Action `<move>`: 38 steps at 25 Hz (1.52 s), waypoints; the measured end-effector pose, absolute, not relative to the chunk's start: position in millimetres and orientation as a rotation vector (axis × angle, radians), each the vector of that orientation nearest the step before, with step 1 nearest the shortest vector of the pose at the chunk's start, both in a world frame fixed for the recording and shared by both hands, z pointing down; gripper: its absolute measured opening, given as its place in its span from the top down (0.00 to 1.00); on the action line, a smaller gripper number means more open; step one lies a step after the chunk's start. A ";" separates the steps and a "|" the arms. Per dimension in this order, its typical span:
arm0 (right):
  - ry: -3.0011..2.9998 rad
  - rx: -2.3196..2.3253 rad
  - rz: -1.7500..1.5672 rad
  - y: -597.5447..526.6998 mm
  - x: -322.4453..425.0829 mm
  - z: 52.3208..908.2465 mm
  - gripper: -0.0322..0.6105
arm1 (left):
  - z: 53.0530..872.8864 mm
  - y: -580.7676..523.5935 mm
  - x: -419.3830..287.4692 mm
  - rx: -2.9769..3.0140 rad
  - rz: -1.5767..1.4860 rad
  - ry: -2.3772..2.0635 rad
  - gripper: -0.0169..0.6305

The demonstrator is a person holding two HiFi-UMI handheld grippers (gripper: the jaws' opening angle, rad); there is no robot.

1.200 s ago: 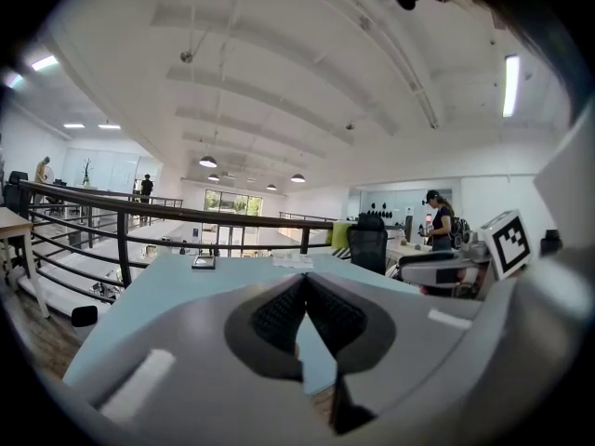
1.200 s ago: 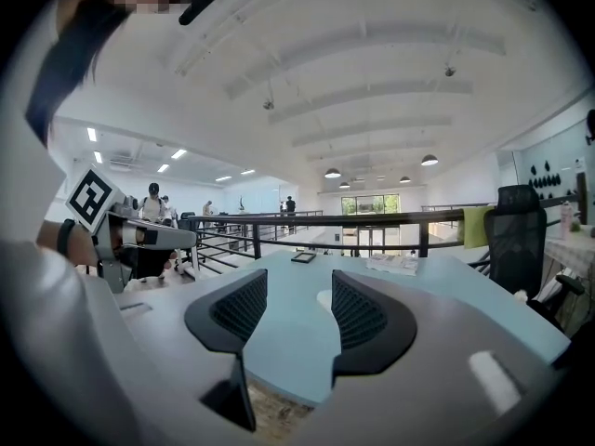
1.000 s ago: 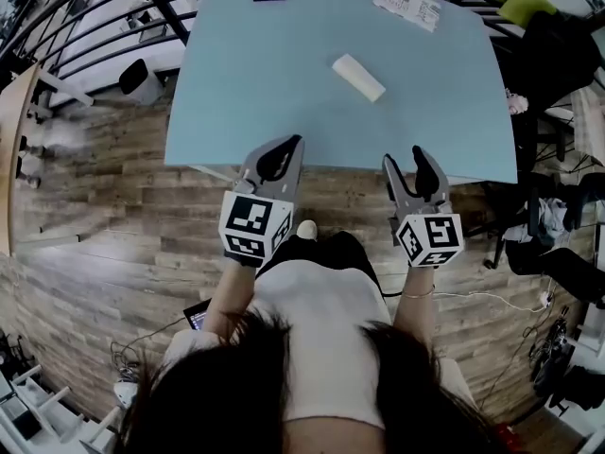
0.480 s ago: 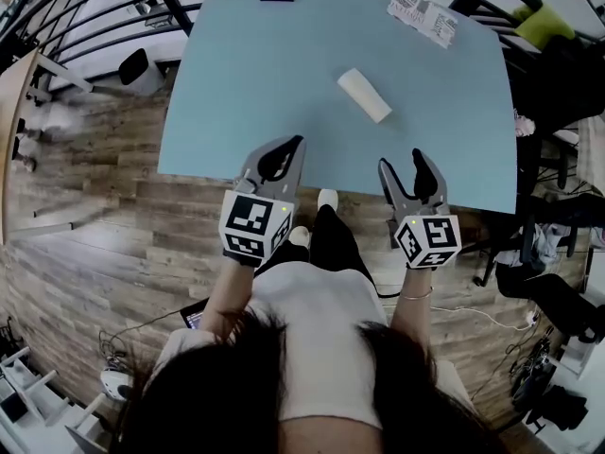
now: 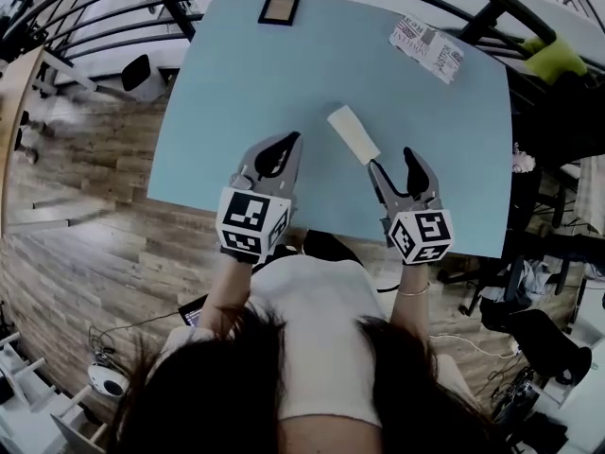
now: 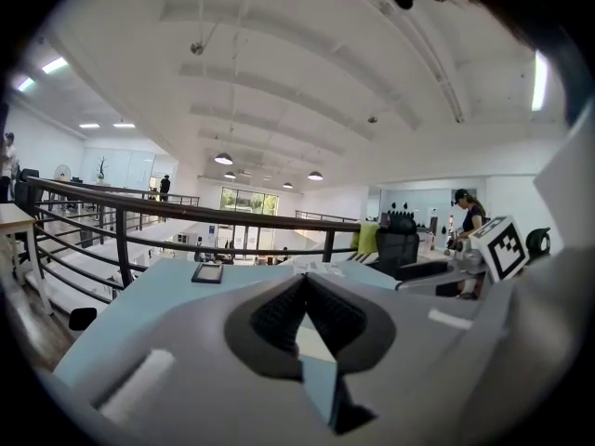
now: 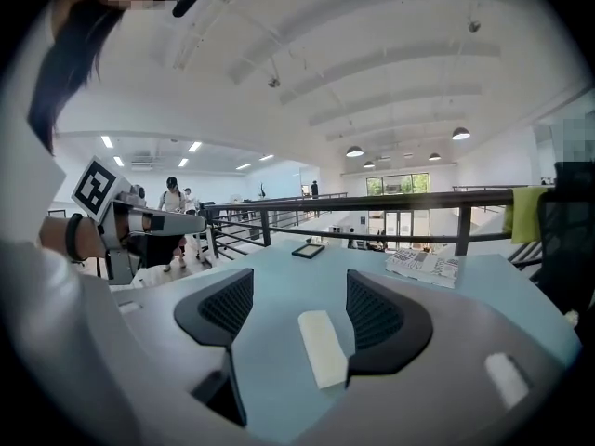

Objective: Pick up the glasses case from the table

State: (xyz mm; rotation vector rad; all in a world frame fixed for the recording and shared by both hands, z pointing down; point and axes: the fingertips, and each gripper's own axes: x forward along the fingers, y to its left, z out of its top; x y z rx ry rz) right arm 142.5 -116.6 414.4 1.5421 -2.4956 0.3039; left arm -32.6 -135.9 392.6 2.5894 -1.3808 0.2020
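Observation:
The glasses case point(image 5: 353, 133), a cream oblong, lies flat on the light blue table point(image 5: 227, 83) near its middle. My right gripper point(image 5: 392, 162) hovers over the table just short of the case and a little to its right. Its jaws are opening and nothing is pressed between them. In the right gripper view the case point(image 7: 323, 347) lies on the table ahead, seen between the spread jaws of the right gripper point(image 7: 300, 282) but untouched by the pads. My left gripper point(image 5: 295, 140) is left of the case with its tips together. In its own view the left gripper point(image 6: 305, 282) is empty.
A small dark-framed square point(image 5: 279, 8) lies at the table's far edge, and a printed paper packet point(image 5: 426, 43) at the far right corner. A black railing point(image 5: 170, 3) runs behind the table. Wood floor point(image 5: 85, 216) lies to the left, and dark chairs and bags point(image 5: 558, 83) to the right.
Both grippers have moved forward from the table's near edge out over the table, toward the case. The right gripper's jaws stand wider apart than before.

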 end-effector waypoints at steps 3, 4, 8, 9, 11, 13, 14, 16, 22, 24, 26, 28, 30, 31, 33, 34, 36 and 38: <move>-2.515 1.508 0.301 -134.0 146.0 413.6 0.50 | 390.0 -150.2 -27.5 2.580 0.199 -1.400 0.88; -2.521 1.504 0.298 -139.7 147.6 412.9 0.49 | 389.6 -155.4 -25.1 2.581 0.199 -1.400 0.88; -2.535 1.493 0.283 -156.0 157.2 412.9 0.49 | 392.0 -173.8 -10.0 2.586 0.196 -1.395 0.88; -2.538 1.486 0.285 -158.7 159.2 413.7 0.48 | 392.9 -177.4 -7.3 2.583 0.193 -1.398 0.88; -2.542 1.475 0.288 -165.0 163.7 414.8 0.47 | 394.3 -185.2 -2.5 2.579 0.191 -1.404 0.88; -2.540 1.475 0.294 -170.6 167.2 415.4 0.46 | 395.1 -191.6 0.2 2.577 0.195 -1.403 0.88; -2.538 1.474 0.299 -172.3 167.5 415.7 0.46 | 395.1 -193.5 0.0 2.575 0.196 -1.401 0.88; -2.535 1.471 0.307 -174.0 165.1 415.8 0.45 | 394.5 -195.6 -1.8 2.572 0.197 -1.393 0.88; -2.502 1.476 0.321 -179.6 158.0 418.5 0.44 | 396.0 -199.4 -1.5 2.589 0.214 -1.332 0.88; -2.487 1.462 0.325 -181.8 156.6 423.4 0.43 | 396.9 -201.6 -0.2 2.596 0.214 -1.320 0.88; -2.469 1.436 0.331 -183.3 154.1 431.3 0.41 | 398.8 -203.1 0.0 2.598 0.214 -1.311 0.88; -2.454 1.410 0.338 -183.5 151.5 439.4 0.41 | 402.0 -203.1 0.0 2.599 0.219 -1.301 0.88; -2.442 1.387 0.343 -184.7 149.7 446.4 0.41 | 404.9 -203.6 0.4 2.597 0.223 -1.292 0.88; -2.437 1.373 0.343 -185.5 148.4 449.7 0.41 | 406.1 -204.0 0.1 2.594 0.225 -1.290 0.88; -2.428 1.343 0.341 -187.2 145.0 456.1 0.41 | 408.5 -204.7 -0.7 2.590 0.230 -1.286 0.88; -2.424 1.328 0.342 -188.0 143.3 459.5 0.41 | 410.0 -204.7 -0.9 2.589 0.233 -1.285 0.88; -2.420 1.302 0.351 -190.1 139.6 467.2 0.41 | 413.9 -205.1 -1.2 2.584 0.238 -1.283 0.88; -2.417 1.278 0.368 -191.6 135.1 475.7 0.41 | 418.3 -205.6 -1.8 2.577 0.245 -1.280 0.88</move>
